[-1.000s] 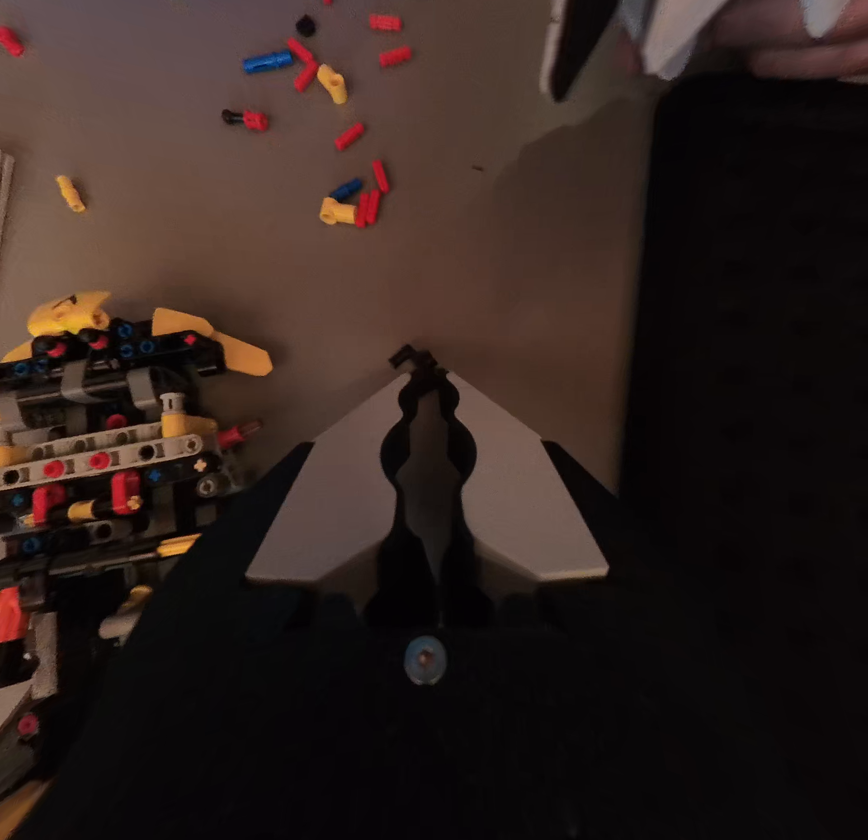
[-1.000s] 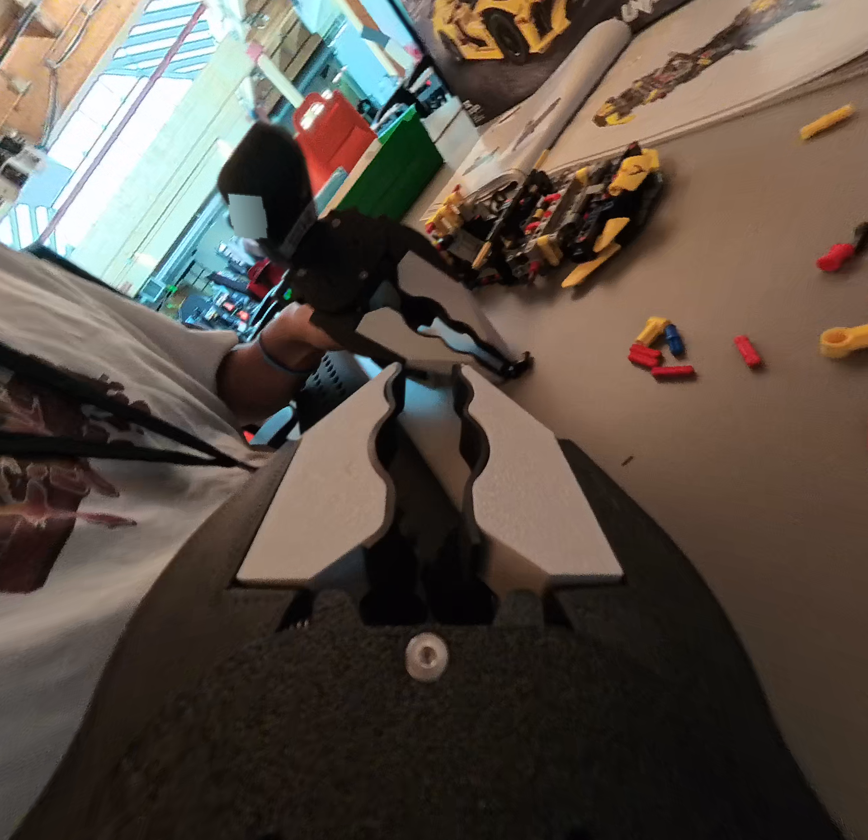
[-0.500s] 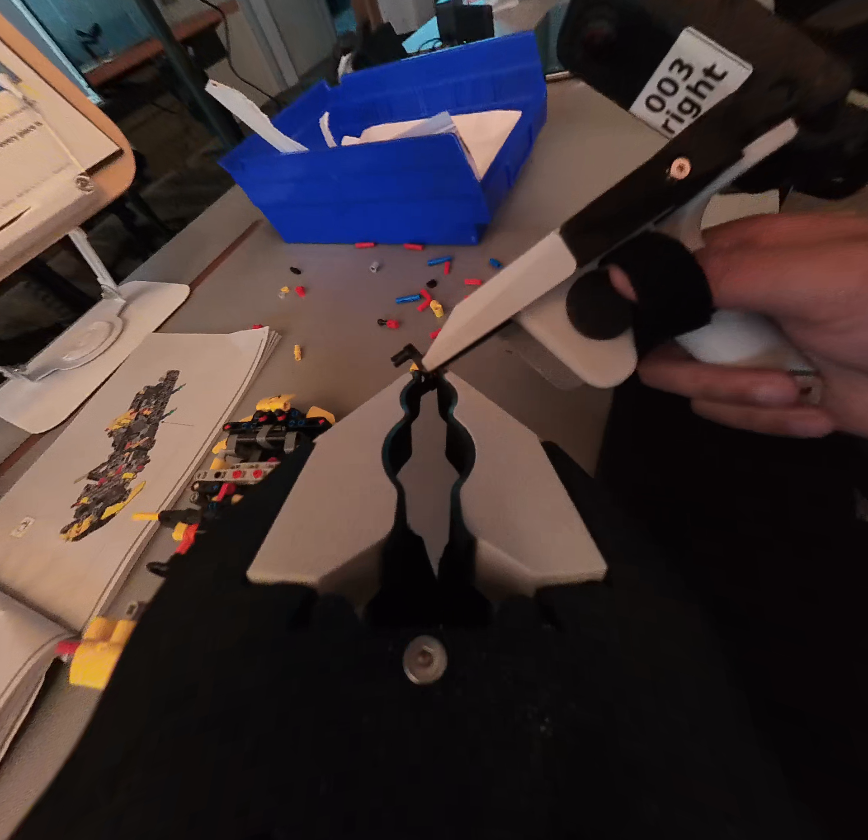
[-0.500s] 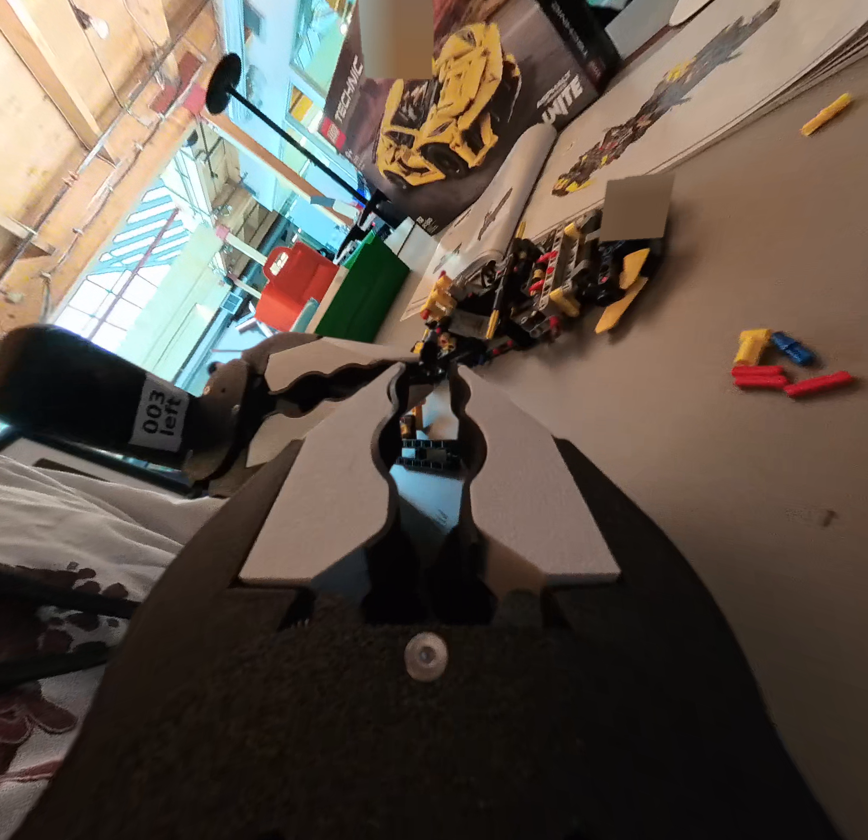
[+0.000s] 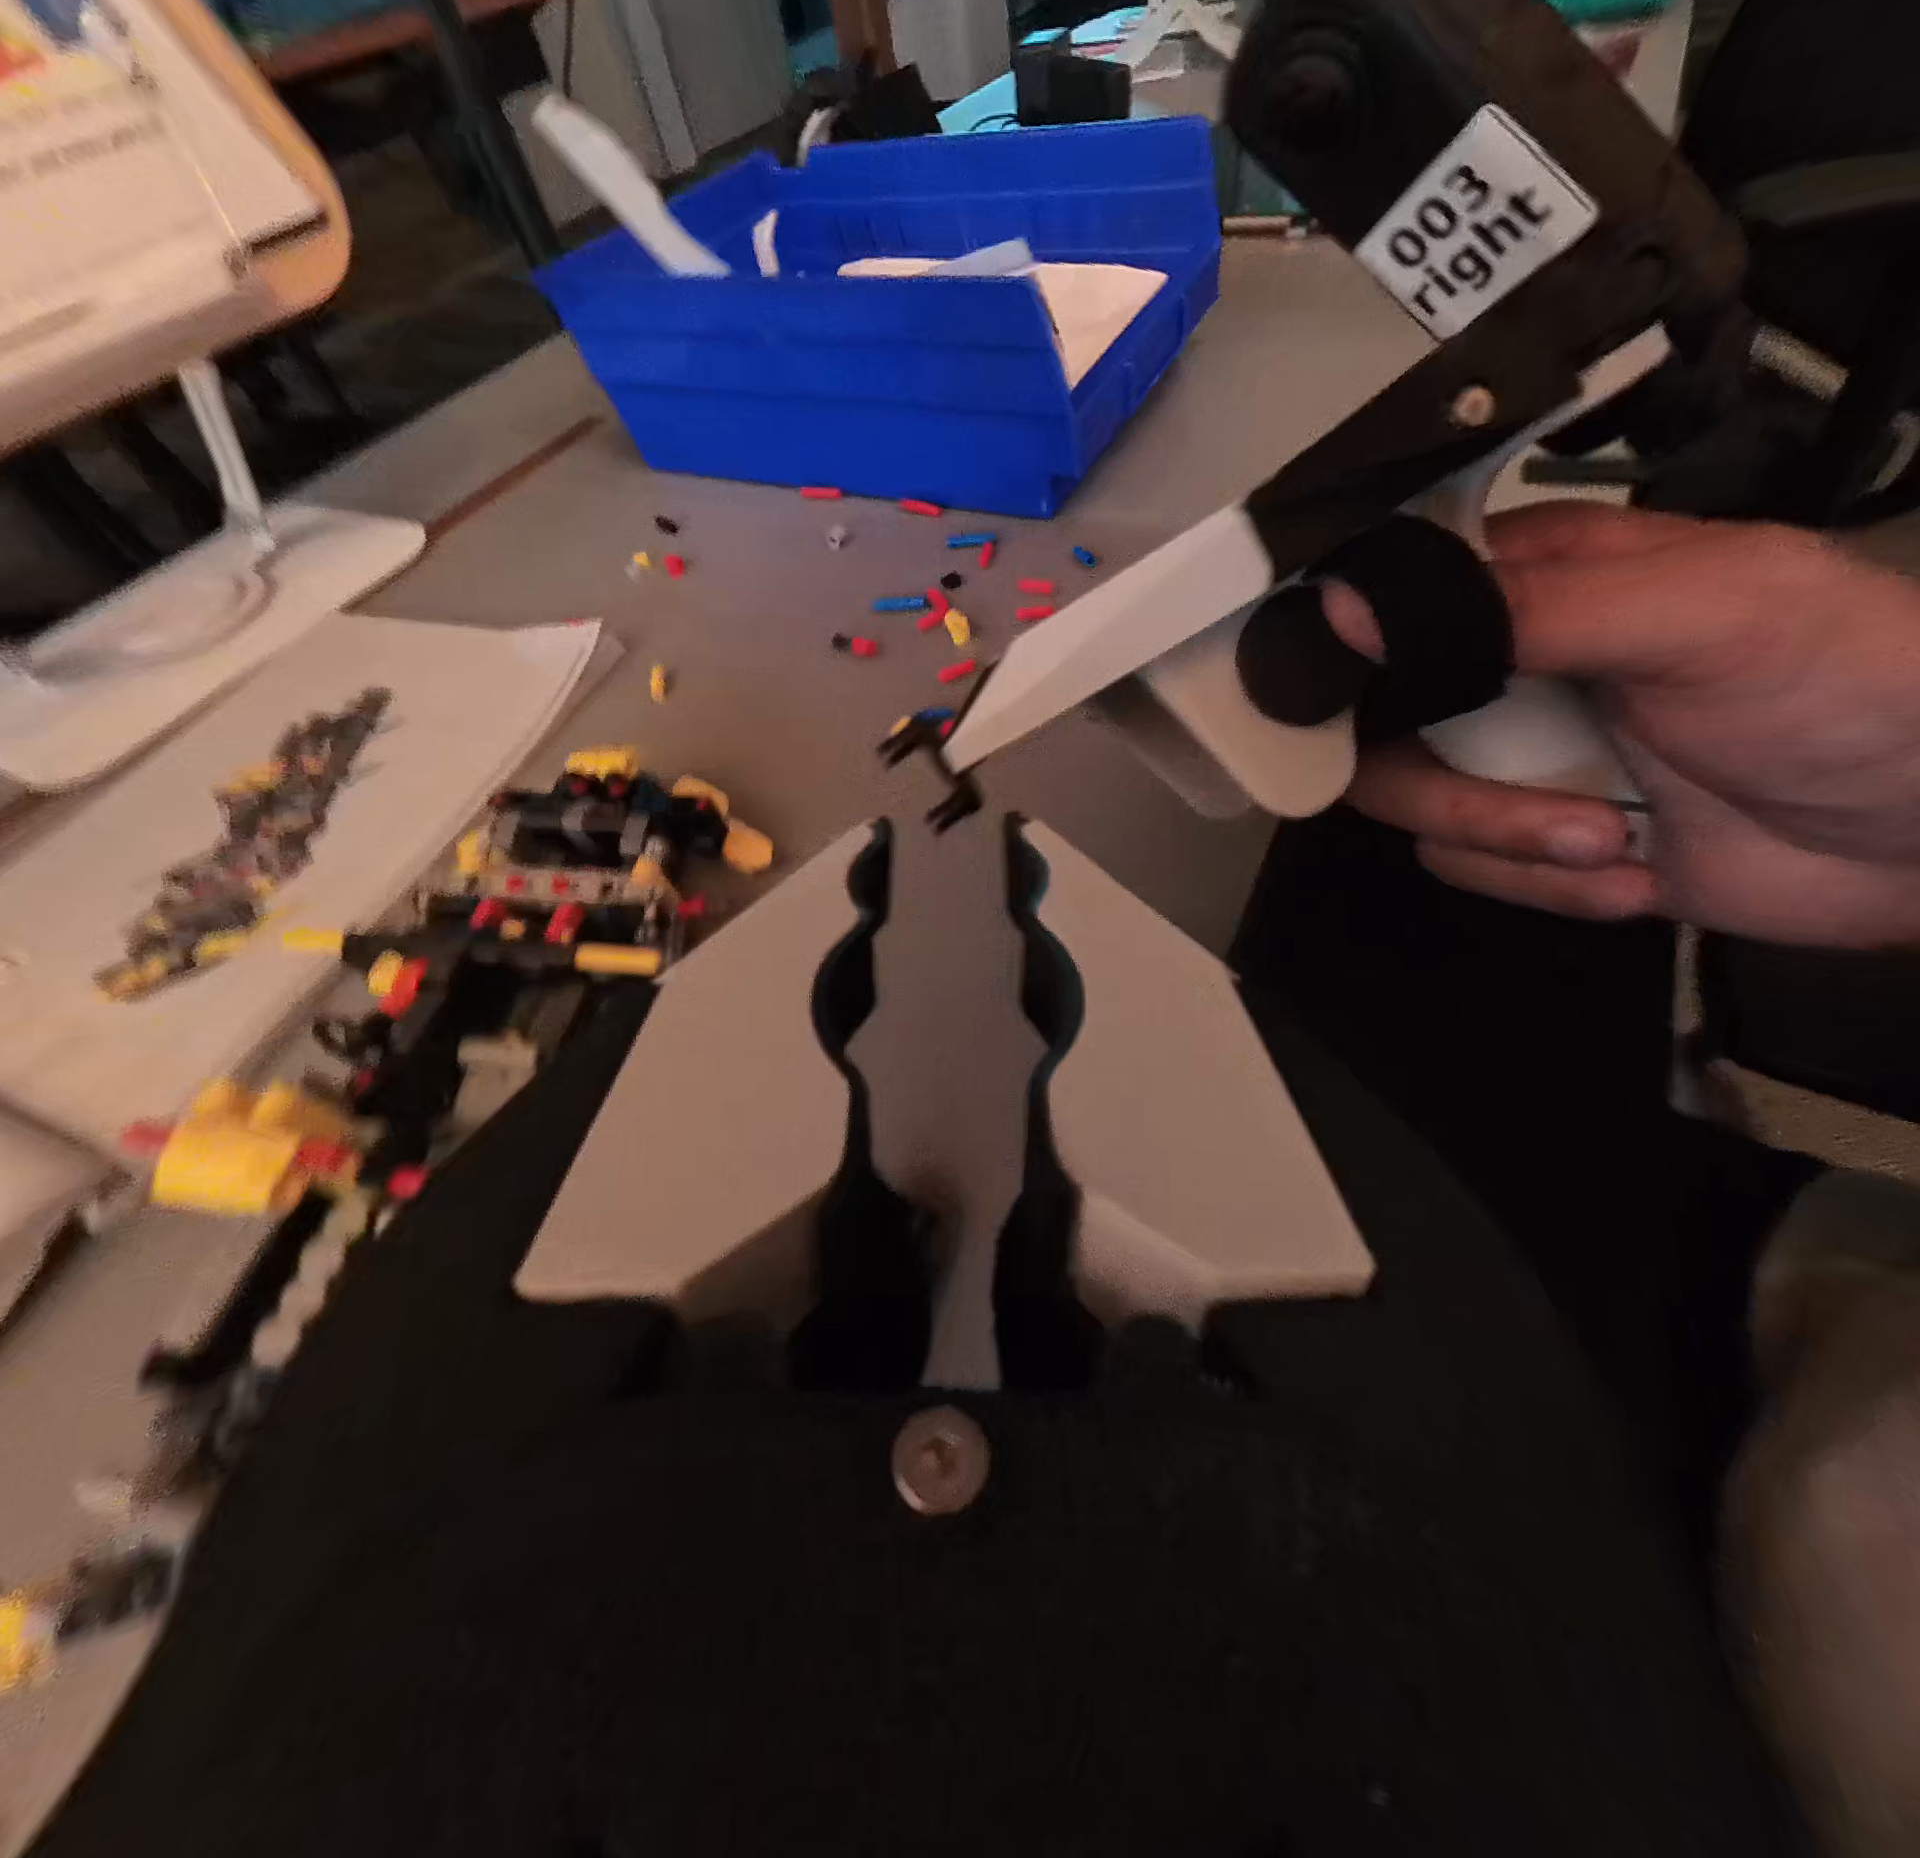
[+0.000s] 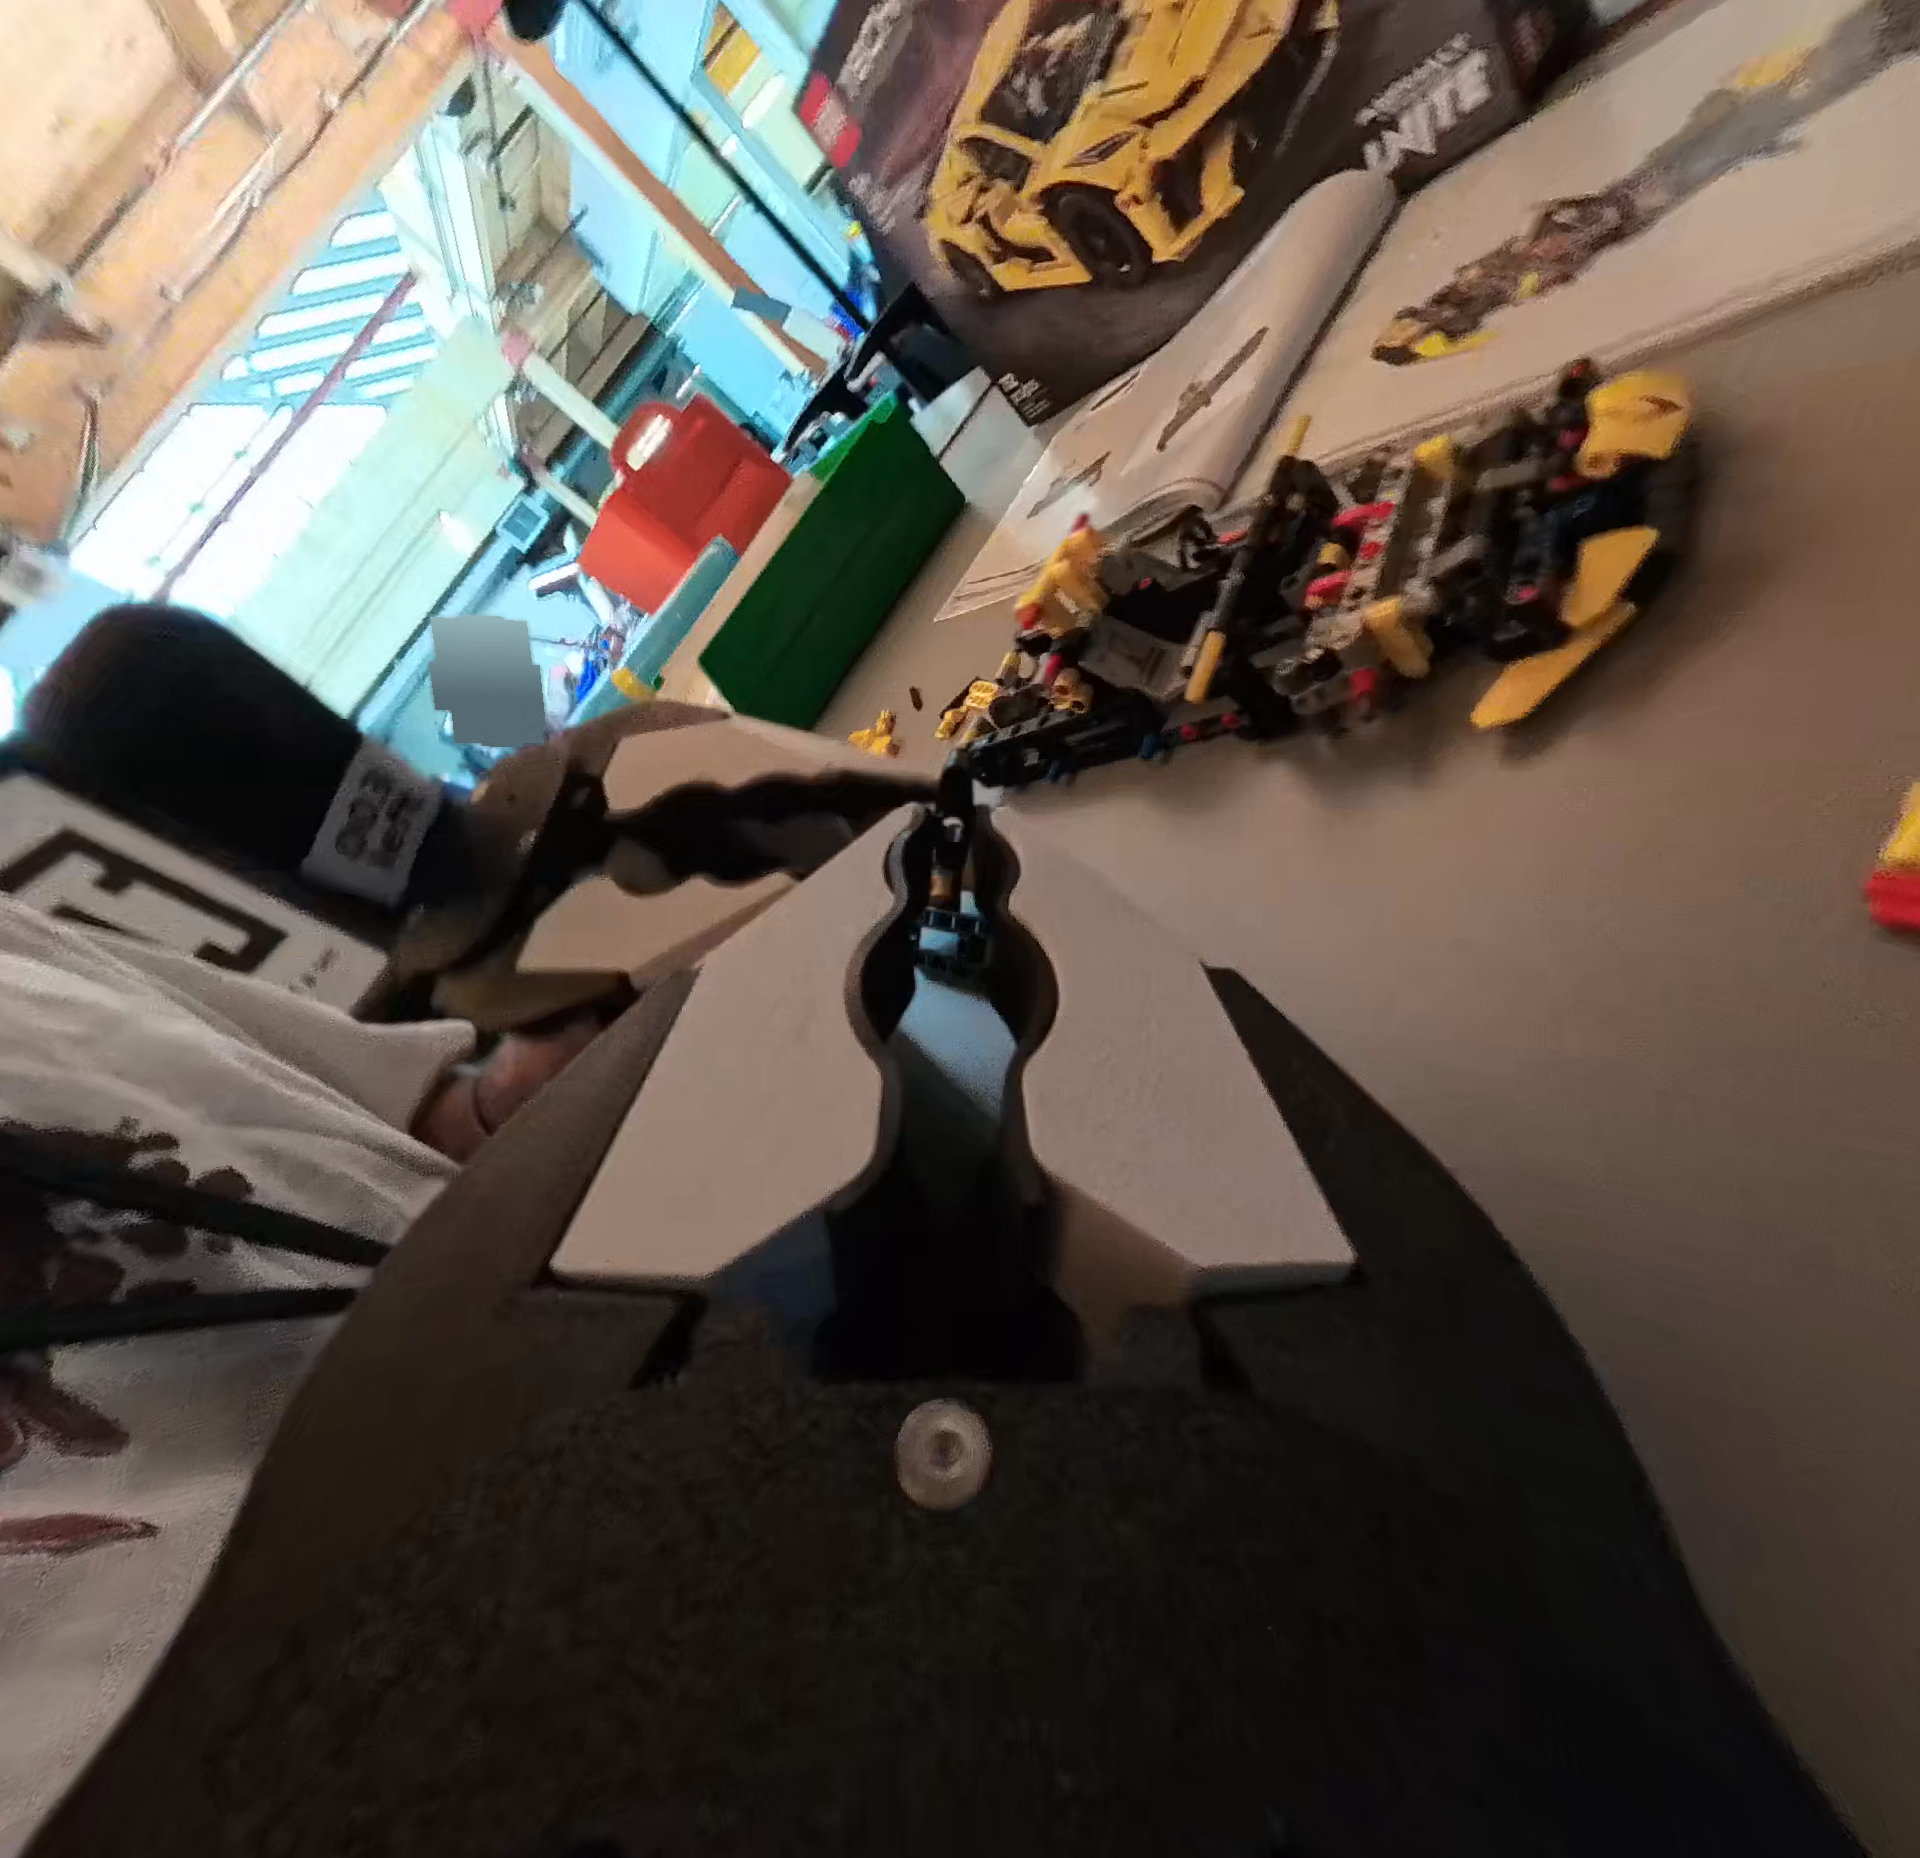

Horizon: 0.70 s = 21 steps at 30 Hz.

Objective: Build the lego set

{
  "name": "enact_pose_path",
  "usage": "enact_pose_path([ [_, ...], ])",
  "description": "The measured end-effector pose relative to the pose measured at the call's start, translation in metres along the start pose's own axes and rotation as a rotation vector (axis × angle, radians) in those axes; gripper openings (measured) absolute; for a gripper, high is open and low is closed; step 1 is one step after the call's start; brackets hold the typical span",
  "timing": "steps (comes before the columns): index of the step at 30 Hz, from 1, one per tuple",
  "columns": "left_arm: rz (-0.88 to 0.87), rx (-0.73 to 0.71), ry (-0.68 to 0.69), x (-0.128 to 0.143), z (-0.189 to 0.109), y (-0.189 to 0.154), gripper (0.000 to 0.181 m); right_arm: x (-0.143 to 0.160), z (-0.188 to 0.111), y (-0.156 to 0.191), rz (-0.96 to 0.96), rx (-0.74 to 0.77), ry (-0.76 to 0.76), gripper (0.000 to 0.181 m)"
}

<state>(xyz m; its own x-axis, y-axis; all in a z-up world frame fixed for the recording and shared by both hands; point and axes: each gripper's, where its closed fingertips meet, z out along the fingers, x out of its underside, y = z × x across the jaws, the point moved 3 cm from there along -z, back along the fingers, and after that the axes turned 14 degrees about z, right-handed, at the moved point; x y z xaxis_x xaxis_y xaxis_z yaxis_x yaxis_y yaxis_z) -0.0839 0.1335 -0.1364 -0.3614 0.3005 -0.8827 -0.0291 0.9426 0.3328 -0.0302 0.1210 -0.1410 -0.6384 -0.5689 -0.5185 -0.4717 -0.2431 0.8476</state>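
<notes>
Two grippers meet tip to tip above the table [image 5: 1132, 852]. The right gripper [image 6: 948, 821] has its fingers nearly closed on a small black pin [image 5: 930, 764], which sticks out just past the tips. The left gripper [image 5: 943, 832] has its fingers parted a little, with nothing between them; the pin sits just beyond its tips, apart from them. The half-built car [image 5: 582, 873] lies on the table to the left of the left fingers, beside the open manual [image 5: 416, 748]. Loose pins [image 5: 951, 613] lie scattered beyond the tips, in front of a blue bin [image 5: 883, 374].

Such a pin looks very light, stiff and smooth, so it could easily twist or pop free. It is best pinched squarely across its middle collar, leaving one end clear to push into a hole.
</notes>
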Motion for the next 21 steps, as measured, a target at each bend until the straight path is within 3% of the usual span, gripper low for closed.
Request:
enact_pose_path([
  [1, -0.064, 0.014, -0.011, 0.005, -0.015, 0.006, 0.027, 0.002, 0.001, 0.005, -0.056, -0.010, 0.009, 0.006],
  [3, -0.154, 0.077, -0.021, 0.019, -0.045, 0.014, 0.027, 0.006, 0.002, 0.009, -0.220, 0.048, 0.016, 0.005],
  [5, -0.179, 0.216, 0.057, 0.041, -0.065, 0.012, 0.027, 0.013, 0.006, 0.022, -0.477, 0.051, 0.017, 0.006],
  [8, -0.118, 0.310, 0.213, 0.069, -0.073, 0.019, 0.026, 0.020, 0.012, 0.016, -0.715, 0.241, -0.016, 0.006],
  [10, 0.005, 0.323, 0.317, 0.080, -0.069, 0.031, 0.026, 0.026, 0.019, 0.009, -0.674, 0.333, 0.043, 0.006],
  [12, 0.162, 0.359, 0.359, 0.086, -0.063, 0.033, 0.026, 0.038, 0.027, 0.007, -0.532, 0.313, 0.142, 0.006],
  [14, 0.247, 0.411, 0.381, 0.091, -0.055, 0.024, 0.028, 0.040, 0.030, 0.010, -0.409, 0.281, 0.129, 0.006],
  [18, 0.299, 0.486, 0.448, 0.103, -0.042, 0.009, 0.031, 0.052, 0.032, 0.000, -0.370, 0.296, 0.168, 0.007],
  [21, 0.199, 0.516, 0.463, 0.104, -0.036, 0.006, 0.035, 0.054, 0.032, 0.005, -0.359, 0.254, 0.172, 0.007],
])
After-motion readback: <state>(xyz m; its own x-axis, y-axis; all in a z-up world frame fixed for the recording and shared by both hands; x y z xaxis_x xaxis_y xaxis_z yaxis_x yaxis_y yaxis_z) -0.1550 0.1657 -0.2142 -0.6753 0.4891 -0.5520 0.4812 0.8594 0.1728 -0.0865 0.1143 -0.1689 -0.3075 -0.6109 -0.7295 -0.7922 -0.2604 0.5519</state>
